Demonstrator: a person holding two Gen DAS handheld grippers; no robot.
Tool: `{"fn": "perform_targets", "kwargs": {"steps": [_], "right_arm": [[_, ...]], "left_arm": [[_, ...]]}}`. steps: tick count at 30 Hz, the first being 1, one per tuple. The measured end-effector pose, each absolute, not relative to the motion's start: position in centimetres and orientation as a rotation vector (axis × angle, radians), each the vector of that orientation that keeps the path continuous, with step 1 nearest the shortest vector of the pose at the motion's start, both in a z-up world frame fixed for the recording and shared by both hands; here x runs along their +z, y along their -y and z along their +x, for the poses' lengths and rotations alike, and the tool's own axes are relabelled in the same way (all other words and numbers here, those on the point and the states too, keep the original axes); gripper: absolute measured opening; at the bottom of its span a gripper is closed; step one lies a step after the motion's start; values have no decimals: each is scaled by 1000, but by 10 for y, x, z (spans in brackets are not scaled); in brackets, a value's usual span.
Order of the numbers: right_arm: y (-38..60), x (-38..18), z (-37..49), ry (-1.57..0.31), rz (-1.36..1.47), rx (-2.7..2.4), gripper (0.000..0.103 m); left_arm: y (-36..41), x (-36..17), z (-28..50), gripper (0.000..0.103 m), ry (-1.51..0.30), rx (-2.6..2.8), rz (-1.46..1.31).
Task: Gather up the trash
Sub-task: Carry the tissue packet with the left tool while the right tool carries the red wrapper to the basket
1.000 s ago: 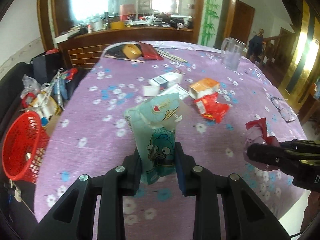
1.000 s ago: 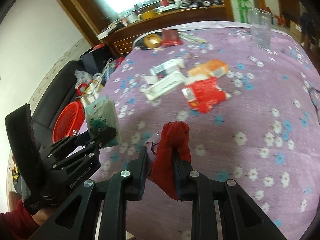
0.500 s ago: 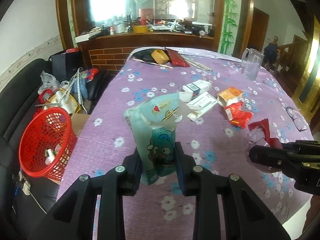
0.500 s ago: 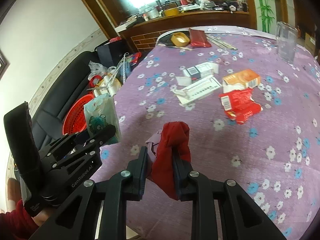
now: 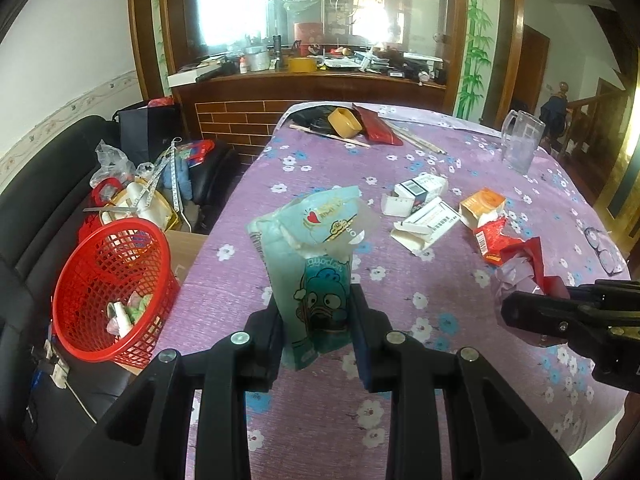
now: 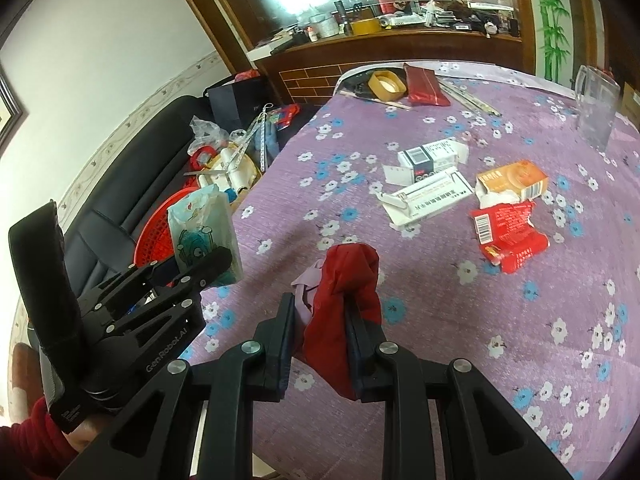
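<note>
Left wrist: left hand-held gripper (image 5: 316, 320) clamps teal cartoon pouch (image 5: 312, 256)

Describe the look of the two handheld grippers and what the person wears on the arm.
Both grippers are black plastic with angular, cut-out finger frames, silver round bolts and flat dark pads. The left gripper has a thick upright black handle and white "GenRobot.AI" lettering on its side. The right gripper matches it. A red sleeve covers the left wrist.
</note>
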State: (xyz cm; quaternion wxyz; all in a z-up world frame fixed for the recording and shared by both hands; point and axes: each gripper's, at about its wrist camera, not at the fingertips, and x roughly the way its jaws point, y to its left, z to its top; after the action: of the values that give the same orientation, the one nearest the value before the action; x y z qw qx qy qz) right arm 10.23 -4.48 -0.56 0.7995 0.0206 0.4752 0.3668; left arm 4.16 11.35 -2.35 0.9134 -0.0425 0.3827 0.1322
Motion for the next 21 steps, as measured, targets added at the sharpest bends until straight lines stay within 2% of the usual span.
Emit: {"fn": "perform_targets", "kwargs": {"steps": [21], "right_arm": [[14, 4, 96, -997, 26, 828, 25]], "left_arm": [[-143, -15, 29, 28, -764, 327, -95]]}}
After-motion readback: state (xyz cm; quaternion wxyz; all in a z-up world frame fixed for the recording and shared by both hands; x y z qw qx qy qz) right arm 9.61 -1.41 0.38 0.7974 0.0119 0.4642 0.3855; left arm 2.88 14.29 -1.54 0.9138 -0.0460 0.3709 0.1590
